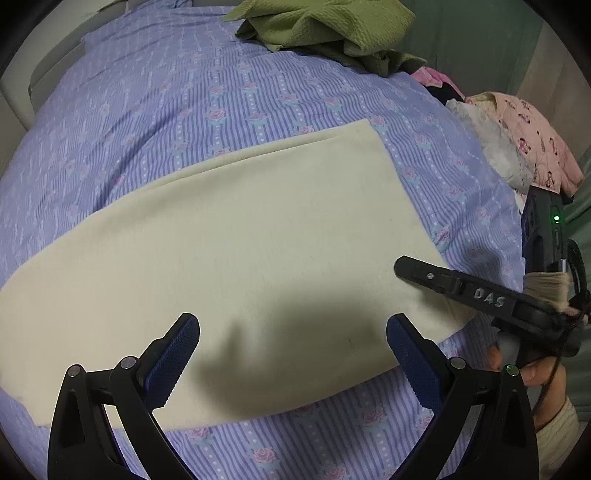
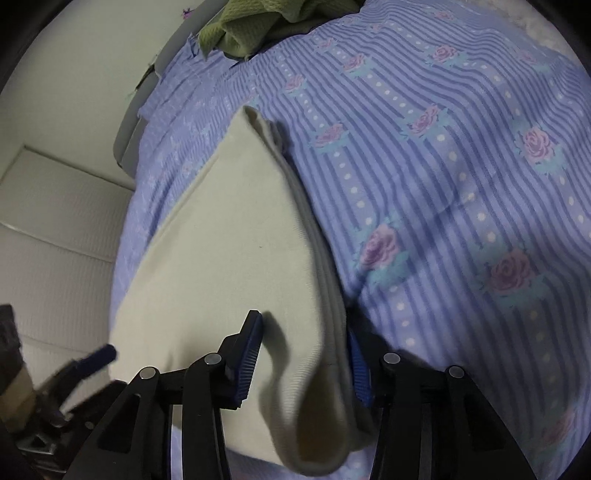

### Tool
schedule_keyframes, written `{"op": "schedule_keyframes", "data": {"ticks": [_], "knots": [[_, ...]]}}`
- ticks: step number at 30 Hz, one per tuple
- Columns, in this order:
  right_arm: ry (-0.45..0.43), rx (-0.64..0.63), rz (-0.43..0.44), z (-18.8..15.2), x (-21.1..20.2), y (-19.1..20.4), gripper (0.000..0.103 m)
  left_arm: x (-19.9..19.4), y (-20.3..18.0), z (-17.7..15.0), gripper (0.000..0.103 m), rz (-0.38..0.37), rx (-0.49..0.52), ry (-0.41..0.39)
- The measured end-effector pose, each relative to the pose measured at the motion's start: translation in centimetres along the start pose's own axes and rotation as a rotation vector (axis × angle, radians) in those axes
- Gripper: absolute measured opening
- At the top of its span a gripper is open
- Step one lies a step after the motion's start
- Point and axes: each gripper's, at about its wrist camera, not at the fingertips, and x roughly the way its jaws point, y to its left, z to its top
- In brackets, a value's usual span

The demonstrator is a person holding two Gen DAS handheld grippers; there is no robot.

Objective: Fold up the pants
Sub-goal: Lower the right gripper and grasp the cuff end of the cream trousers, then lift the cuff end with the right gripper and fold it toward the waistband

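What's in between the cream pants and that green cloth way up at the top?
Only the purple flowered bedsheet. In the left wrist view, nothing else lies between the cream pants and the green cloth.

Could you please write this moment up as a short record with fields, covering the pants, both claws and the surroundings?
surface: bed sheet, purple striped with roses
garment: cream pants, lying flat, folded lengthwise
left claw: open, above the pants, holding nothing
right claw: jaws open astride the pants' layered edge, not closed
other items: green cloth at the far end; pink clothing at the side
fold status: further fold not yet made
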Motion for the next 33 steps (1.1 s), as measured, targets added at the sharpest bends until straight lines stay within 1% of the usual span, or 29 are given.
{"op": "schedule_keyframes", "data": {"ticks": [1,2,3,4,5,7,9,12,14,15,18,21,23,24,26,27,29,30,33], "knots": [[0.007,0.023,0.055,-0.1,-0.3,0.1,0.028,-0.3,0.2,-0.1,0.103,-0.002,0.001,-0.003],[0.004,0.041,0.097,-0.3,-0.5,0.1,0.024,-0.5,0.3,-0.2,0.103,-0.003,0.003,-0.009],[-0.028,0.049,0.131,-0.5,-0.9,0.3,0.023,-0.8,0.6,-0.3,0.103,-0.001,0.004,-0.017],[-0.037,0.044,0.097,-0.6,-0.8,0.5,0.023,-0.9,0.7,-0.4,0.103,0.005,0.007,-0.02],[-0.03,0.067,0.05,-0.8,-0.3,0.4,0.023,-1.1,1.0,-0.4,0.103,0.013,0.012,-0.021],[-0.042,0.11,0.032,-1.1,-0.3,0.4,0.022,-1.5,1.6,-0.6,0.103,0.021,0.016,-0.026],[-0.07,0.087,-0.02,-1.5,-1.1,1.6,0.021,-2.3,2.6,-1.0,0.103,0.037,0.013,-0.038],[-0.119,-0.011,-0.138,-1.8,-2.9,5.9,0.02,-3.5,4.6,-1.5,0.103,0.05,-0.014,-0.041],[-0.159,-0.114,-0.225,-1.8,-4.2,10.2,0.019,-4.8,6.7,-2.0,0.103,0.048,-0.046,-0.043],[-0.166,-0.136,-0.236,-1.6,-4.7,11.4,0.018,-5.6,8.0,-2.4,0.103,0.051,-0.066,-0.045],[-0.195,-0.225,-0.263,-0.6,-6.1,16.9,0.017,-9.0,12.3,-3.8,0.103,0.06,-0.137,-0.068],[-0.205,-0.301,-0.262,-0.8,-6.2,22.1,0.017,-11.9,16.1,-4.9,0.103,0.1,-0.171,-0.098],[-0.201,-0.335,-0.255,-1.5,-6.5,24.4,0.017,-14.2,19.3,-5.8,0.103,0.125,-0.211,-0.117],[-0.195,-0.371,-0.258,-1.8,-6.0,26.8,0.017,-15.1,20.7,-6.2,0.103,0.125,-0.231,-0.121],[-0.192,-0.414,-0.261,-2.6,-5.7,29.4,0.017,-16.4,23.0,-7.1,0.103,0.117,-0.261,-0.13],[-0.188,-0.436,-0.258,-3.2,-5.3,31.3,0.017,-17.4,24.6,-7.9,0.103,0.109,-0.275,-0.139],[-0.184,-0.464,-0.253,-4.4,-5.1,33.9,0.017,-18.7,26.9,-9.2,0.103,0.11,-0.288,-0.145],[-0.18,-0.486,-0.253,-5.1,-4.6,35.9,0.017,-19.3,28.1,-9.9,0.103,0.108,-0.294,-0.147],[-0.164,-0.531,-0.251,-6.5,-3.1,39.5,0.017,-20.8,31.3,-11.9,0.103,0.109,-0.308,-0.155]]}}
